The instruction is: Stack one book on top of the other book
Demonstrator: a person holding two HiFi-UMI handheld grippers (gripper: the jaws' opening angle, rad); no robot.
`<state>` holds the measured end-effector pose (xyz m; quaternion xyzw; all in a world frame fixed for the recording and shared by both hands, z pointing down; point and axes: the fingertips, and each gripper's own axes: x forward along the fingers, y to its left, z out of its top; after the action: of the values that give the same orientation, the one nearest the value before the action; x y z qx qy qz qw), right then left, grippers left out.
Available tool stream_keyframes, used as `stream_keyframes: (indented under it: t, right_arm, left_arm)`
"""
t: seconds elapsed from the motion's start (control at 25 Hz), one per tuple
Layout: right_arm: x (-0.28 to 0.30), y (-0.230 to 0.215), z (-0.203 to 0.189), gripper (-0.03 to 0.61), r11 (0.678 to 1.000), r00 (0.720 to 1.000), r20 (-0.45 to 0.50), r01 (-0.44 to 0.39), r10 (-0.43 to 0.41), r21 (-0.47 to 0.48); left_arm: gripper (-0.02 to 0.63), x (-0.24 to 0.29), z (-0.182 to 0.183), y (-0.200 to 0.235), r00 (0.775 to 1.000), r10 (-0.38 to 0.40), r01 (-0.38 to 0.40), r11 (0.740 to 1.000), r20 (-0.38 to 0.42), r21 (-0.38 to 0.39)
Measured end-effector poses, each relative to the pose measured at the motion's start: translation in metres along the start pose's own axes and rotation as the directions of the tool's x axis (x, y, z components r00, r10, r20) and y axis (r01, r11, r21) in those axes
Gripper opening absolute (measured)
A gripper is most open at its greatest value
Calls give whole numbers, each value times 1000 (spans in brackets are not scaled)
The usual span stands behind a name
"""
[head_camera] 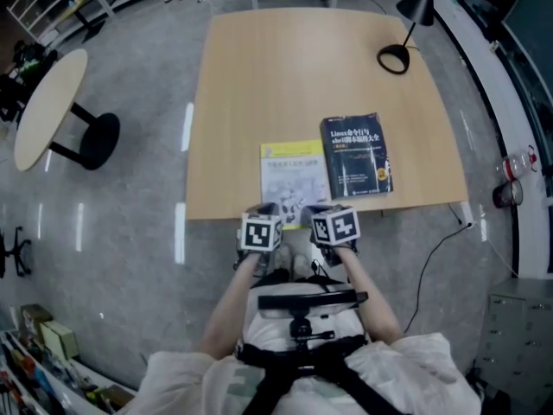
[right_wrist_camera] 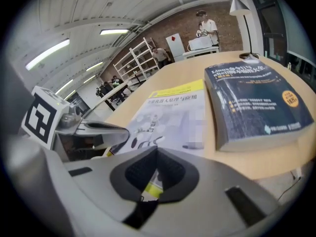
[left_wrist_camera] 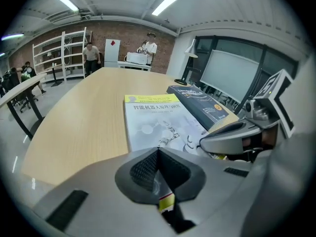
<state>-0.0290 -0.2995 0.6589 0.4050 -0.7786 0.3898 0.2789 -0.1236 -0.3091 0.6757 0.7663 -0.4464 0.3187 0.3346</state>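
Two books lie side by side on the light wooden table [head_camera: 259, 76]. The white book with a yellow band [head_camera: 294, 173] [left_wrist_camera: 155, 120] [right_wrist_camera: 170, 110] is nearer the front edge. The thicker dark blue book [head_camera: 356, 156] [left_wrist_camera: 200, 102] [right_wrist_camera: 254, 100] lies flat to its right. My left gripper [head_camera: 268, 210] [left_wrist_camera: 158, 152] and right gripper [head_camera: 321, 207] [right_wrist_camera: 157, 149] hover close together over the white book's near edge. Both are shut with nothing between the jaws. Each gripper shows at the edge of the other's view.
A black lamp base [head_camera: 393, 59] stands at the table's far right corner. A round side table [head_camera: 47, 106] is on the floor to the left. A cable [head_camera: 436, 249] trails on the floor at the right. People [left_wrist_camera: 148, 51] and shelves [left_wrist_camera: 59, 53] stand beyond the table's far end.
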Motion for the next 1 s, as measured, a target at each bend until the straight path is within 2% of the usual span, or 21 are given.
stream_keyframes:
  t: [0.16,0.44,0.6,0.72,0.8,0.88,0.96,1.0]
  right_arm:
    - [-10,10,-27,2,1000,1000,23,-10,10,-19]
    - [-12,14,-30,2,995,995,8,-98,98,36]
    - [-28,7,-30,2,993,993,44,-110,109,38]
    - [-44,-8,-35,2,996,994,73,-80,76,48]
    - [-50,-18,-39,2,997,996,68,-60,57,46]
    - [-50,-23,-43,65,996,997,56,-62,58,61]
    - [-49,-24,-42,108,993,996,63,-76,71,89]
    - [-48,-24,-40,148,991,995,70,-82,75,101]
  left_arm:
    - [2,-14,-22,-12,1000,-16,17,1000,26,-26]
    - [2,-19,-27,-9,999,-5,5,1000,34,-6]
    - [2,-29,-24,-11,986,-94,102,993,136,-55]
    - [2,-45,-27,-2,971,-116,144,982,210,-125]
    - [2,-47,-33,4,971,-124,157,975,203,-159]
    - [2,-46,-39,9,979,-121,149,974,161,-173]
    - [65,-41,-47,12,987,-122,141,968,104,-206]
    - [133,-38,-50,13,989,-125,141,962,82,-233]
